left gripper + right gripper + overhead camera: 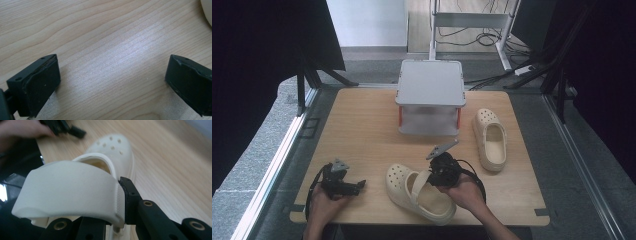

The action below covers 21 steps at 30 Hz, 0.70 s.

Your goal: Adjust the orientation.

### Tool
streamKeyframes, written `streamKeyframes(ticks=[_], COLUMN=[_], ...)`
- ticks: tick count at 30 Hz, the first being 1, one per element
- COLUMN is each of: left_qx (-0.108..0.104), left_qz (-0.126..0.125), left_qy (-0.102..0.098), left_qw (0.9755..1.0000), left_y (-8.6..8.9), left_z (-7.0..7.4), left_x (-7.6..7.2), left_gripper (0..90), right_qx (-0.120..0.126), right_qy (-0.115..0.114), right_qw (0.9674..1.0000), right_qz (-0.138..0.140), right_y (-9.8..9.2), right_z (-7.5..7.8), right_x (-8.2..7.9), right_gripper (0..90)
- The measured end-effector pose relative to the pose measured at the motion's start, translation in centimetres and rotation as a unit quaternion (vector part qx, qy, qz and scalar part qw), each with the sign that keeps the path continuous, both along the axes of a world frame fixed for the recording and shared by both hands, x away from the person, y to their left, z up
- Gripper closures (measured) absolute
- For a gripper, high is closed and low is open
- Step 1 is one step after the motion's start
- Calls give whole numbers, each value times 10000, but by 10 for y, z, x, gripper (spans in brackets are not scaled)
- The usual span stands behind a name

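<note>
High view first: we see two cream clogs on the wooden bench (362,125). The near clog (412,192) lies at the front edge, its holed toe pointing left and away, and the far clog (490,139) lies well apart at the right, just beside a grey lidded box (430,82) that stands at the back of the bench.

Our right gripper (439,172) sits at the heel end of the near clog, and the heel strap (421,181) rises to meet it. From the right gripper view we see the strap (72,192) lying broad across the frame, with one black jaw pressed against its ribbed end; the other jaw is hidden behind the strap, so we can only say the gripper (117,202) appears to be pinching the strap. Beyond it the clog's toe (113,147) rests on the wood.

Our left gripper (348,186) lies low at the front left, near the toe of that clog but apart from it. In the left gripper view its jaws stand spread wide over bare wood, nothing between them (112,75).
</note>
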State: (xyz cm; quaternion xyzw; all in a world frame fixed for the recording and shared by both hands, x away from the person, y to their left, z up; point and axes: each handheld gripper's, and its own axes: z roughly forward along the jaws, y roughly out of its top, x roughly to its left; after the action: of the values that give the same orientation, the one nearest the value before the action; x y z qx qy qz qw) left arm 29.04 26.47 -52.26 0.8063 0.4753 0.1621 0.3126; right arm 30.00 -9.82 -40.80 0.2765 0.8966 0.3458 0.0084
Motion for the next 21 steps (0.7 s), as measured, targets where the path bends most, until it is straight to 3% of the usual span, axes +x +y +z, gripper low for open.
streamKeyframes(ticks=[8, 12, 14, 17, 21], left_qx=[-2, -2, -2, -2, -3], left_qz=[3, 6, 9, 11, 21], left_qy=[-3, -3, -3, -2, -3], left_qw=[10000, 10000, 10000, 10000, 10000], left_y=[0, 0, 0, 0, 0], left_z=[0, 0, 0, 0, 0], left_x=[0, 0, 0, 0, 0], left_gripper=[0, 0, 0, 0, 0], right_qx=[-367, -364, -405, -453, -280], right_qy=[51, 114, 142, 85, 43], right_qw=[9993, 9992, 9989, 9986, 9995], right_qz=[91, 91, 188, 247, 172], right_y=[-8, -14, -20, -27, -48], right_z=[-24, -29, -23, -16, 4], right_x=[1, -1, -5, -9, -16], right_gripper=[773, 599, 535, 524, 624])
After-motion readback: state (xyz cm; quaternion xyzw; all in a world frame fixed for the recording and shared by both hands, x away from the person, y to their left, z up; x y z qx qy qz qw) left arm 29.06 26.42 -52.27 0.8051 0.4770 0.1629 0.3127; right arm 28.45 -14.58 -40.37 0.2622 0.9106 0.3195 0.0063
